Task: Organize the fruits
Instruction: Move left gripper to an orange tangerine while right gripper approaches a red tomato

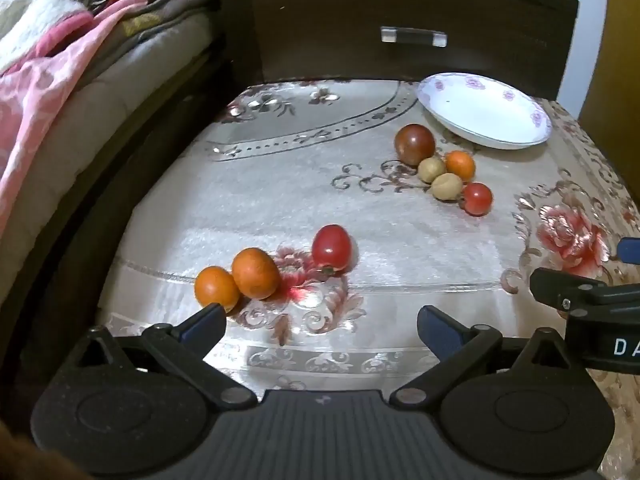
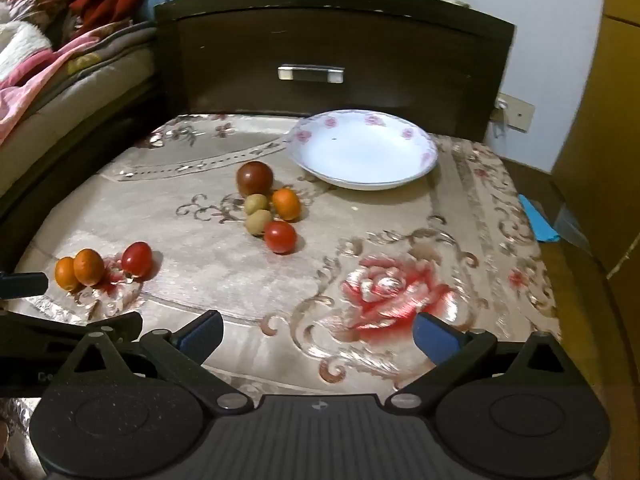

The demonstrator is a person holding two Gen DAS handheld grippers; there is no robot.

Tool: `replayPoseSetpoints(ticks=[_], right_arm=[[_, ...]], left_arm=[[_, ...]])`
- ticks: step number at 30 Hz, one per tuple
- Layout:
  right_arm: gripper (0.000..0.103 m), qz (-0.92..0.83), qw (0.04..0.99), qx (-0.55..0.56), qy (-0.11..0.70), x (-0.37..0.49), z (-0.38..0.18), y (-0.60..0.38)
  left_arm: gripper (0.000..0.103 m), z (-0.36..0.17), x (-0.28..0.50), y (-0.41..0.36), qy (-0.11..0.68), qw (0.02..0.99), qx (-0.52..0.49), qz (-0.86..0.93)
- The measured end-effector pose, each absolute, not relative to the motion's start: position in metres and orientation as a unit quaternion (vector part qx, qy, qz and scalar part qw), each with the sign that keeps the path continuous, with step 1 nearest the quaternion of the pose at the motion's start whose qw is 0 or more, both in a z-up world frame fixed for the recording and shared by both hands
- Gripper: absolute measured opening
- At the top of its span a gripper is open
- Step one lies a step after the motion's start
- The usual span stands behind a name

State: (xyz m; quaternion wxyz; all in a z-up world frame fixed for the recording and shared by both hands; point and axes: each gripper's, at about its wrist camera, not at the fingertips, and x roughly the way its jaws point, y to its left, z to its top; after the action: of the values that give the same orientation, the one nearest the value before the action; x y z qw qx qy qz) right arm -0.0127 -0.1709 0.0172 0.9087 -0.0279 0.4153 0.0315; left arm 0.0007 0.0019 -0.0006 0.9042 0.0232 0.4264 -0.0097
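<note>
1. Fruits are lying in two loose groups on the pale floral embroidered tablecloth (image 2: pixel 248 280): a near group of two small round orange fruits (image 1: pixel 256 273) touching each other, with an oval red tomato (image 1: pixel 331 251) just beside them, and a far group clustering near the white shallow ceramic plate with pink flower print (image 2: pixel 424 156).
2. That far group is holding a larger dark red-brown round tomato (image 2: pixel 255 178), two small tan round fruits (image 2: pixel 256 203), one orange fruit (image 2: pixel 286 203) and one small red tomato (image 2: pixel 280 236), all touching or nearly so.
3. The plate is sitting empty at the far edge, in front of the dark wooden drawer front (image 2: pixel 320 40), so no fruit appears sorted yet.
4. The left gripper (image 1: pixel 322 326) is hovering with its jaws standing fully apart and gripping nothing; the orange pair is lying just beyond its left finger.
5. The right gripper (image 2: pixel 318 334) is likewise gaping wide and carrying nothing, over bare cloth.
6. A clean pick probably means centring one fruit between the pads, approaching from the outer side so neighbours are not getting nudged, and closing gently, since round fruit is likely rolling easily.
</note>
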Motion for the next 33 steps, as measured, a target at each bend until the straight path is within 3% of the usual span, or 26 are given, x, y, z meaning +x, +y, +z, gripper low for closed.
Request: replayPoseSetpoints(ticks=[10, 19, 23, 27, 33], right_arm=[[0.089, 0.092, 0.901, -0.03, 0.423, 0.007, 0.011, -0.154], [0.079, 0.133, 0.896, -0.026, 0.424, 0.023, 0.009, -0.147], [0.078, 0.135, 0.891, -0.001, 0.433, 0.025, 0.007, -0.155], [0.073, 0.141, 0.887, -0.008, 0.439, 0.026, 0.003, -0.151], [0.073, 0.137, 0.888, 0.003, 0.438, 0.026, 0.004, -0.158]], left_arm=[[0.103, 0.0, 0.001, 0.011, 0.433, 0.9, 0.031, 0.033], [0.101, -0.007, 0.019, 0.029, 0.451, 0.892, 0.026, 0.027], [0.095, -0.009, 0.027, 0.035, 0.451, 0.891, 0.018, 0.037], [0.074, -0.016, 0.034, 0.035, 0.449, 0.892, 0.035, 0.045], [0.067, -0.021, 0.042, 0.037, 0.448, 0.891, 0.046, 0.051]])
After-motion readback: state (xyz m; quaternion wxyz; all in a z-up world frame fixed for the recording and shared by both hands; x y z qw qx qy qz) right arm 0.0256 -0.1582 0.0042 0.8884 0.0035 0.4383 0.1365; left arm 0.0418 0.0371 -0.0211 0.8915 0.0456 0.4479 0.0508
